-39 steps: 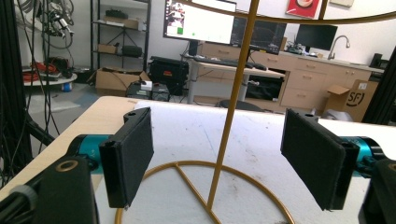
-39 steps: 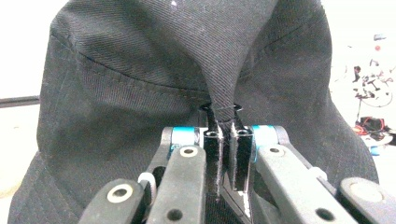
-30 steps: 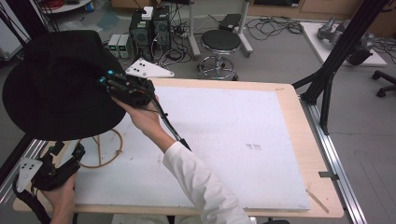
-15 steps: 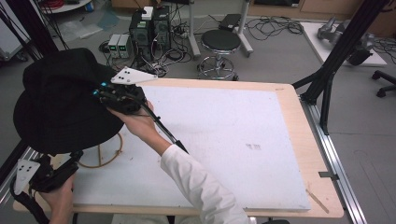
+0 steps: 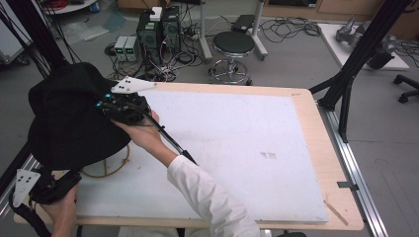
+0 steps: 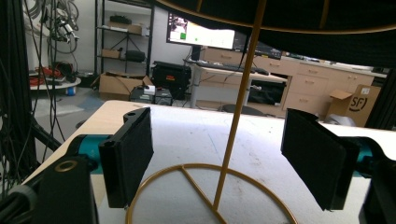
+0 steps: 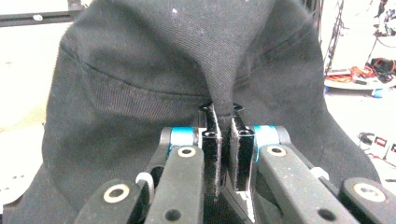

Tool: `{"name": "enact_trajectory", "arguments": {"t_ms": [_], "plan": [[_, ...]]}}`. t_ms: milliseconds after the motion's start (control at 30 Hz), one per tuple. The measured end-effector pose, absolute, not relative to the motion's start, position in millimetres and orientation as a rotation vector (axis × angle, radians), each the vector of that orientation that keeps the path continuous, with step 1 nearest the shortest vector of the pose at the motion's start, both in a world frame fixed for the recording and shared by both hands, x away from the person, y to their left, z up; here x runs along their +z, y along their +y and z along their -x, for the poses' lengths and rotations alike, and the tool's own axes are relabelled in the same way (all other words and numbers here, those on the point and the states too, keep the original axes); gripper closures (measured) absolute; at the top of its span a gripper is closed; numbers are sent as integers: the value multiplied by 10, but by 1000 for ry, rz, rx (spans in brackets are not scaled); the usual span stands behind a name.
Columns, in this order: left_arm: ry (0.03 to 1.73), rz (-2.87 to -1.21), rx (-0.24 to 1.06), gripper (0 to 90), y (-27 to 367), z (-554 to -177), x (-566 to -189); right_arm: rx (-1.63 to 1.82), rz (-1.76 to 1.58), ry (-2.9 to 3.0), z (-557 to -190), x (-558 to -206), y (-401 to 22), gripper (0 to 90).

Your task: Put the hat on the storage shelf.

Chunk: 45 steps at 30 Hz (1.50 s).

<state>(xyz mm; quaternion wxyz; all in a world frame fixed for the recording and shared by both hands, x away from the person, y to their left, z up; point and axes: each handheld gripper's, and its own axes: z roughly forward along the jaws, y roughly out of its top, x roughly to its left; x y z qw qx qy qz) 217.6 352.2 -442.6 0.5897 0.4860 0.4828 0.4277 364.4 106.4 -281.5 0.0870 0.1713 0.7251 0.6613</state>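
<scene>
You had the black hat (image 5: pixel 69 121) pinched in your right gripper (image 5: pixel 123 106): in the right gripper view its two jaws stood nearly together, with a fold of the hat's dark cloth (image 7: pixel 224 70) squeezed between the pads (image 7: pixel 212 140) and rising out of them toward twelve o'clock. The rest of the fabric spread wide behind the jaws, a seam running across it from nine o'clock toward the fold.

In the high view the hat hung over the table's (image 5: pixel 306 113) nine-o'clock edge, draped above a gold wire stand (image 5: pixel 106 165) whose ring base peeked out at the hat's five o'clock side. Your right hand (image 5: pixel 143 133) reached in from six o'clock, white sleeve (image 5: pixel 212 202) trailing, and the gripper met the hat at its three o'clock side, with the grey three-cornered plate (image 5: pixel 129 85) on top of it.

Your left gripper (image 5: pixel 42 185) sat low at the table's seven o'clock corner, just below the hat. Its jaws were wide apart and gripped nothing. In the left gripper view the stand's thin upright rod (image 6: pixel 238 107) rose between the two pads (image 6: pixel 130 149) without touching either, its ring base (image 6: pixel 205 186) lay on the white mat (image 6: pixel 196 135) at six o'clock, and the hat's dark underside (image 6: pixel 299 18) spanned twelve o'clock overhead.
</scene>
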Motion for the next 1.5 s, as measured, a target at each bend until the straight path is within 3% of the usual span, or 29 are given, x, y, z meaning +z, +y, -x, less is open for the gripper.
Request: {"name": "enact_trajectory", "arguments": {"t_ms": [533, 833, 933, 1000, 1200, 1233, 1500], "plan": [[1132, -1125, 996, 254, 3524, -2181, -4431, 2004, -521, 2165, -3656, -2898, 1031, 841], [1131, -1125, 995, 254, 3525, -2173, -4429, 2073, -519, 2093, -3670, -2817, 910, 720], [1130, -1125, 996, 254, 3523, -2172, -4428, 2083, -535, 2061, -3682, -2772, 829, 651], [1129, -1125, 997, 254, 3519, -2172, -4427, 2089, -577, 2020, -3704, -2739, 736, 502], [1128, -1131, 997, 253, 3516, -2172, -4428, 2062, -665, 1995, -3769, -2733, 575, 332], [1128, -1130, 997, 253, 3515, -2172, -4428, 2030, -716, 2005, -3780, -2737, 520, 260], [1126, -1129, 997, 253, 3512, -2170, -4425, 1909, -713, 1967, -3749, -2746, 344, 176]]}}
